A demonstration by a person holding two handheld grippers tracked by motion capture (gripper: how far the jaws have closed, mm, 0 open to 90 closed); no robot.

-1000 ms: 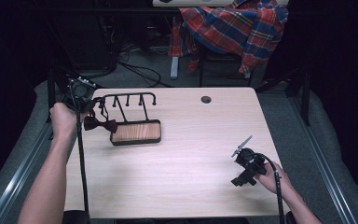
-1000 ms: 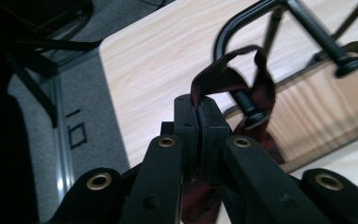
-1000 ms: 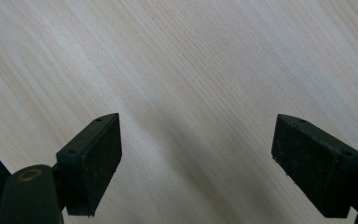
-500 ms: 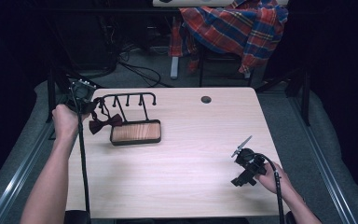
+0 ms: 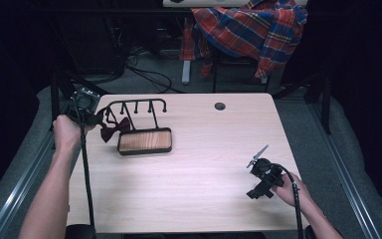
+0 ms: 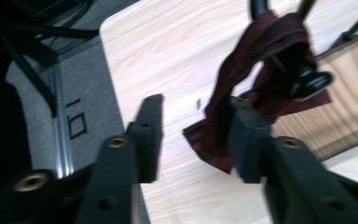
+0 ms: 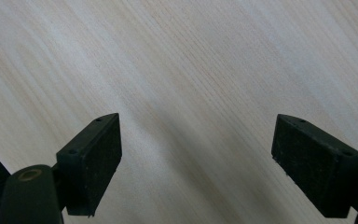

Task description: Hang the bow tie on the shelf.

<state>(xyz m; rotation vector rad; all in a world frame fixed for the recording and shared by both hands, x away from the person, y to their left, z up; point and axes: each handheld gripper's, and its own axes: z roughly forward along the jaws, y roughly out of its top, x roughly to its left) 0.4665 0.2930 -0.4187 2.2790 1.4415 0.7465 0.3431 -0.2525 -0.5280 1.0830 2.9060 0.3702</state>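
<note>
A dark red bow tie (image 5: 113, 129) hangs on the left end hook of a black rack (image 5: 137, 106) with a wooden base (image 5: 144, 141), at the table's back left. My left gripper (image 5: 97, 118) is at the rack's left end. In the left gripper view it (image 6: 196, 112) is open, with the bow tie (image 6: 242, 93) draped over the knobbed hook (image 6: 312, 81) just ahead of the right-hand jaw. My right gripper (image 5: 257, 155) rests low over bare table at the front right. Its jaws (image 7: 233, 140) stand wide open with nothing between them.
The light wooden table (image 5: 204, 199) has a round cable hole (image 5: 220, 106) near its back edge. A plaid shirt (image 5: 248, 30) hangs over a chair behind the table. Cables lie on the floor at the back left. A metal rail (image 6: 63, 130) runs along the table's left edge.
The bow tie has shifted a little to the right, toward the rack's left hook, with my left hand following. The right gripper has stayed where it was.
</note>
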